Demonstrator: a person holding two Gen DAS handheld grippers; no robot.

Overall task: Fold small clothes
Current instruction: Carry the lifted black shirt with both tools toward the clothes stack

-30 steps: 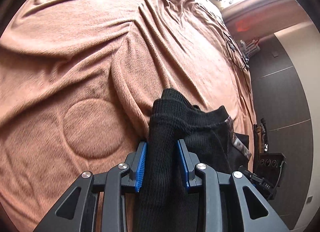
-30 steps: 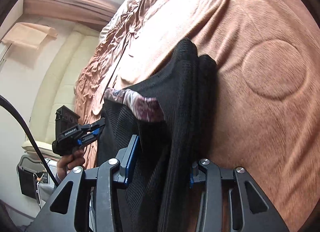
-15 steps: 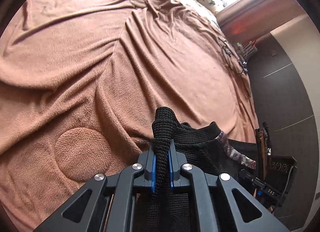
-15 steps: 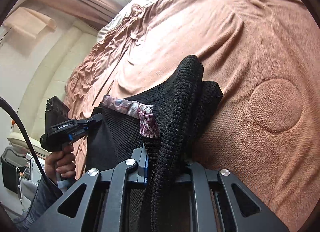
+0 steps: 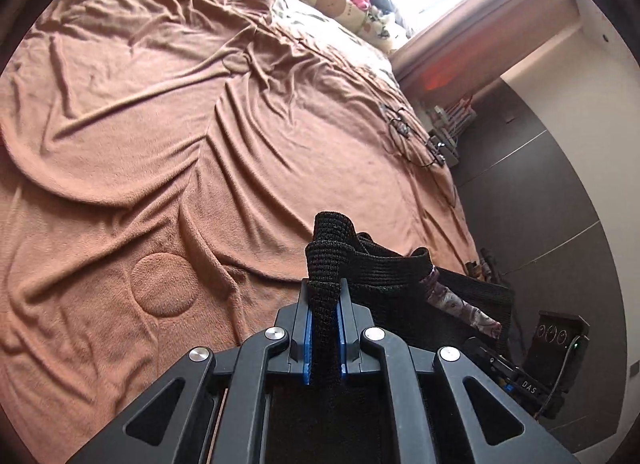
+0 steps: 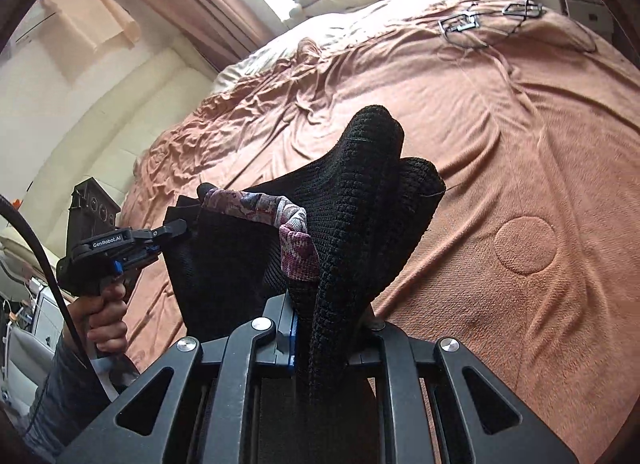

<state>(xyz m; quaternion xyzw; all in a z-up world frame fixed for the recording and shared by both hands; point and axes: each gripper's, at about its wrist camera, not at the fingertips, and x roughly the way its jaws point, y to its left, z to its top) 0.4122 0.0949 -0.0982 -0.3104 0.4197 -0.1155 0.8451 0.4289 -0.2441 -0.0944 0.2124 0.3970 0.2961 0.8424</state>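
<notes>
Right, both ends pinched: left gripper (image 5: 323,328) is clamped on a bunched edge of the black ribbed-knit garment with a mottled purple-grey inner band (image 5: 384,284), right gripper (image 6: 324,338) is clamped on the opposite bunched edge. Garment (image 6: 352,199) hangs between the two, off the rust-brown fleece blanket on the bed (image 5: 160,167).

Step in hand looks like lift and spread before laying flat. To do it well:
- keep both grippers level with each other so the hem hangs straight
- pull apart until the knit is taut, no more, since ribbing stretches
- lay down on a flat patch, clear of the wire clips and cable (image 6: 480,25) at the far side

Readable text: "GenRobot.AI" on the left gripper's body in the right view; "DAS" on the right gripper in the left view.
</notes>
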